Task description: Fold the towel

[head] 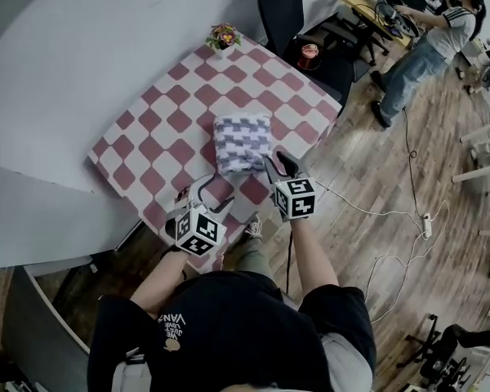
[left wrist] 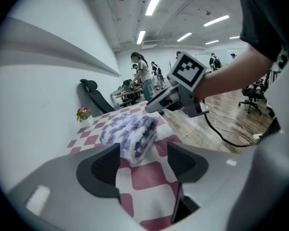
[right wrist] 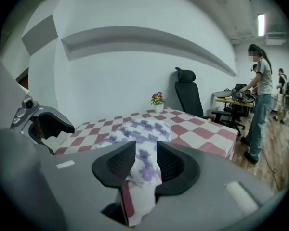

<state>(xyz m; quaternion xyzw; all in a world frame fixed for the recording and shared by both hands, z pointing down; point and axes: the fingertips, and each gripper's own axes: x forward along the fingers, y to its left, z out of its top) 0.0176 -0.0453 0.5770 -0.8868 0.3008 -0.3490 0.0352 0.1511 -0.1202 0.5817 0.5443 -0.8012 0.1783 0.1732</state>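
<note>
The towel [head: 243,143], white with purple patches, lies folded into a thick square near the middle of the frame in the head view, on the red-and-white chequered surface [head: 159,129]. In the right gripper view its near end [right wrist: 139,131] shows through the gap of my right tongs [right wrist: 145,160], and the pads cover its sides; whether they brush the cloth I cannot tell, but they stand apart and clench nothing. From above, those tongs [head: 279,166] sit just beside the towel's lower right corner. My left tongs [head: 212,196] are below and left of the towel, clear of it. They are released too [left wrist: 143,158], with only chequered cloth in their gap and the rolled edge [left wrist: 127,134] beyond. My arms and the marker cubes cut off the surface's near edge. A small flower pot [head: 223,37] stands at the far corner.
</note>
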